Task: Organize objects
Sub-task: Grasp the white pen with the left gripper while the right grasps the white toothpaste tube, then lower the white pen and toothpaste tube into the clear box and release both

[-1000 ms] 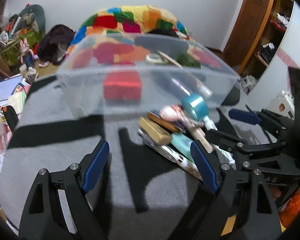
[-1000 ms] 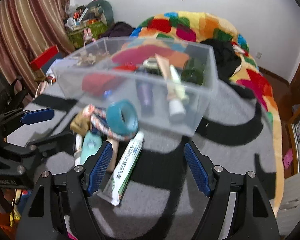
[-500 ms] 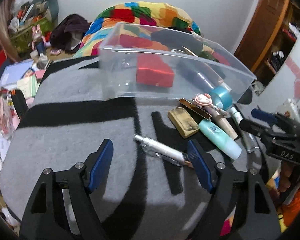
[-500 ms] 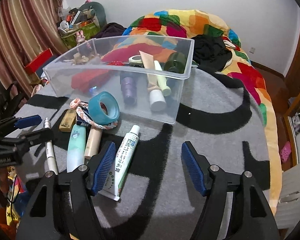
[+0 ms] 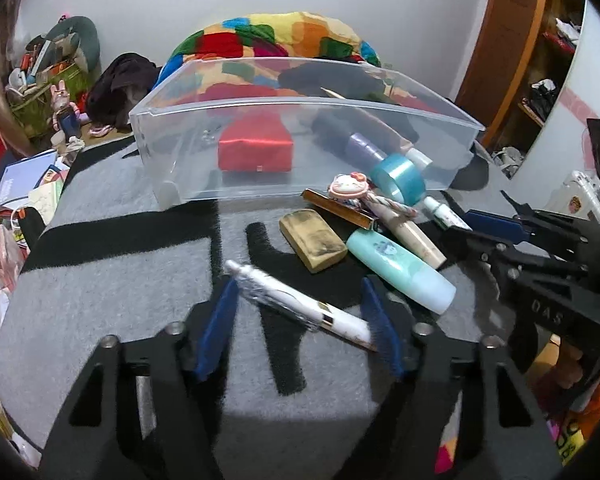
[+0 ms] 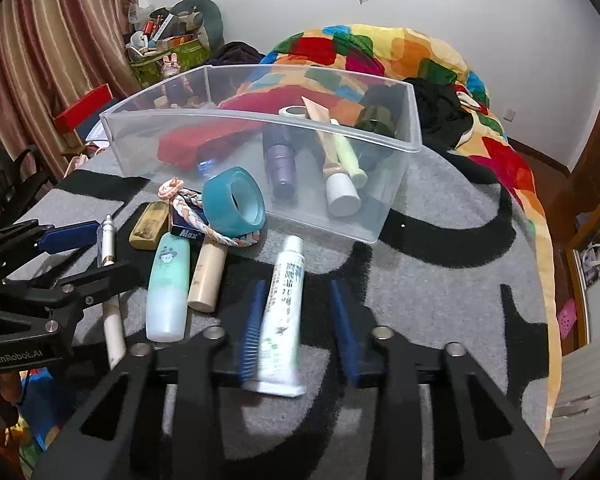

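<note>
A clear plastic bin (image 5: 300,108) (image 6: 260,128) stands on the grey and black mat and holds a red box (image 5: 255,153), tubes and a purple bottle. In front of it lie a teal tape roll (image 6: 234,202), a mint bottle (image 5: 400,270) (image 6: 168,284), a beige tube (image 6: 206,276) and a tan block (image 5: 313,239). My left gripper (image 5: 300,320) is open around a white pen (image 5: 300,304), pads beside it. My right gripper (image 6: 298,328) is open around a white toothpaste tube (image 6: 282,316); whether the left pad touches it is unclear.
A colourful quilt (image 6: 380,52) lies on the bed behind the bin. Clutter and a plush rabbit (image 5: 64,108) sit at the far left. A wooden door (image 5: 504,40) and shelves are at the right. The mat edge drops off at the right (image 6: 540,240).
Both grippers moved down and forward and their jaws narrowed: the left now straddles the white pen, the right straddles the toothpaste tube. The bin stands flat, no longer tipped.
</note>
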`<state>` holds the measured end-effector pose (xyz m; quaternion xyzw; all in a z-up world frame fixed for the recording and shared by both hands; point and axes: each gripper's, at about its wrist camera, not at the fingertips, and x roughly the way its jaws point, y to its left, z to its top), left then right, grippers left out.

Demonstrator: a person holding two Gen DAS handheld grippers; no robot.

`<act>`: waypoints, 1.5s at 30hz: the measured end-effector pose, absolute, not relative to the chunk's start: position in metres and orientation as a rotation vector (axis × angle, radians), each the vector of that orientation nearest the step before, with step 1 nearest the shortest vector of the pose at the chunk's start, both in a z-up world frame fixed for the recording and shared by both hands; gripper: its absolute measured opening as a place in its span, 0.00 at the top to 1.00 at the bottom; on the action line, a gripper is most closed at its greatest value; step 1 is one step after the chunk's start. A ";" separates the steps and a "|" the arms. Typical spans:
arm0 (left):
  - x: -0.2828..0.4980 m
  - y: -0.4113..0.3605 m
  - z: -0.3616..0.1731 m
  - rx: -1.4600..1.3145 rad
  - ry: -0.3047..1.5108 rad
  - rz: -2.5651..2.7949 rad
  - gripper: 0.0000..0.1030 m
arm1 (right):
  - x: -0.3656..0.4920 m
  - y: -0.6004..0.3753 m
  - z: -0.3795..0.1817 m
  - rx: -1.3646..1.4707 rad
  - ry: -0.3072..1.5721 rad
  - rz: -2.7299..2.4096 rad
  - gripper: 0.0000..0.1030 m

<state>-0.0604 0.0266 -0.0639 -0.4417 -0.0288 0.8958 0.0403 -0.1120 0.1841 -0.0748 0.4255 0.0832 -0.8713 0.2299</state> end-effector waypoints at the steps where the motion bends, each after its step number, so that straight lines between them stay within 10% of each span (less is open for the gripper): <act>1: -0.059 0.023 -0.063 -1.348 -0.104 2.741 0.54 | -0.111 0.186 -0.075 1.169 0.229 -2.400 0.82; 12: -0.035 -0.012 -0.058 -1.311 -0.166 2.714 0.81 | -0.087 0.206 -0.071 1.150 0.211 -2.377 0.85; 30: -0.012 0.004 -0.060 -1.338 -0.070 2.738 0.74 | -0.088 0.204 -0.073 1.159 0.211 -2.409 0.83; 45: -0.010 -0.001 -0.042 -1.282 -0.036 2.828 0.88 | -0.083 0.205 -0.049 1.086 0.132 -2.422 0.85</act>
